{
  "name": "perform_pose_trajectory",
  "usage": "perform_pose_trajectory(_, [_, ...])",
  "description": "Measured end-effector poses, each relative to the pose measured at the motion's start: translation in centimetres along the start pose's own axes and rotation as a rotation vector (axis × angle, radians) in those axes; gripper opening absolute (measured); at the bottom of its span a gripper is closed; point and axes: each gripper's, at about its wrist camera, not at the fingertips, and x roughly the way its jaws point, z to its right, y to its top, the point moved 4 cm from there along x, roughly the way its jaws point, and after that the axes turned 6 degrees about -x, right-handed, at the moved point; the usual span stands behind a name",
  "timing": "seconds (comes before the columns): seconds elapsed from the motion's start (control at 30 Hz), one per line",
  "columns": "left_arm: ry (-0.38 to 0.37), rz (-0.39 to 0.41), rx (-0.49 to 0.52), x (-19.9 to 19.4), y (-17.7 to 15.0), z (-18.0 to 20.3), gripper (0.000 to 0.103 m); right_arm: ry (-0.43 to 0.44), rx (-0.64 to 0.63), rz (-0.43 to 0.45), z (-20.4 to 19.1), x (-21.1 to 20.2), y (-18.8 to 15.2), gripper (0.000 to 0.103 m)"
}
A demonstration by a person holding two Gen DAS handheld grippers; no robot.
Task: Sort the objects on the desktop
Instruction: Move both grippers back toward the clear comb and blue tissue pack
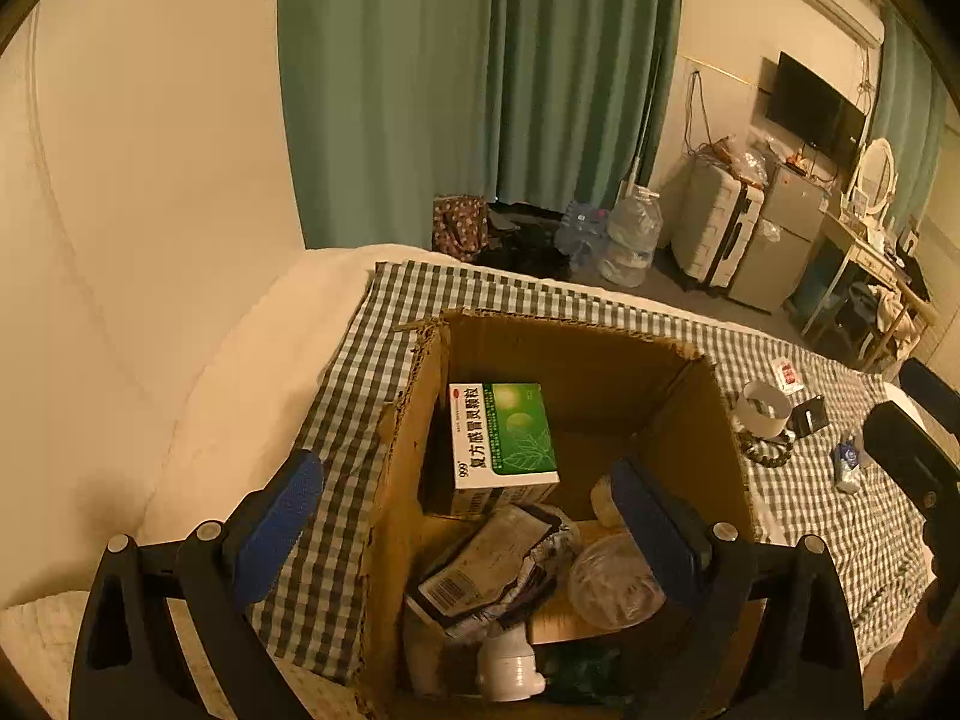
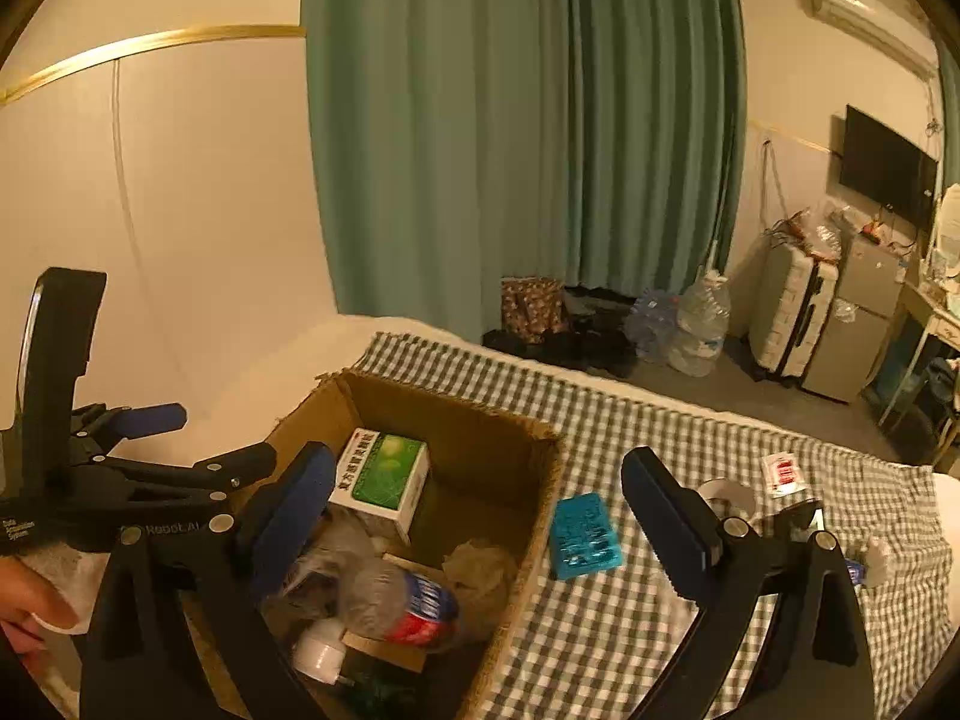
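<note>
The cardboard box [image 1: 576, 360] stands open on the checked cloth [image 1: 360, 372] near its left edge, and it holds a green-and-white medicine carton [image 1: 501, 435] against its far left wall, a crumpled foil packet [image 1: 486, 570], a clear plastic lid [image 1: 612, 582] and a small white bottle [image 1: 510, 666] at its near side; in the right wrist view a plastic bottle with a red-and-blue label [image 2: 408, 606] also lies inside; the left gripper [image 1: 468, 531] hangs over the box with its blue-padded tongs spread wide and nothing between them; the right gripper [image 2: 480, 525] hangs above the box's right wall, its tongs likewise spread and empty; a blue blister pack [image 2: 585, 537] lies on the cloth just beside the box's right wall; further toward the cloth's right edge sit a white tape roll [image 1: 763, 408], a small red-and-white sachet [image 2: 783, 473] and a dark beaded bracelet [image 1: 768, 450], touching the roll's near side.
</note>
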Motion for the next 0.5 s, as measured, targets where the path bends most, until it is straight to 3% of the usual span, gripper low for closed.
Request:
perform_pose_trajectory(0.17, [-0.024,0.018,0.029,-1.0,-0.6,2.0,0.103,-0.023,0.060,-0.017,2.5,-2.2,-2.0,0.098])
perform_pose_trajectory(0.4, [-0.044,-0.019,0.128,-2.8,-3.8,7.3,0.103,-0.127,0.159,-0.119,9.2,-4.9,-10.5,0.098])
perform_pose_trajectory(0.5, [-0.057,-0.008,0.176,-4.2,-5.2,10.5,0.103,-0.162,0.264,-0.127,13.8,-6.9,-13.0,0.098])
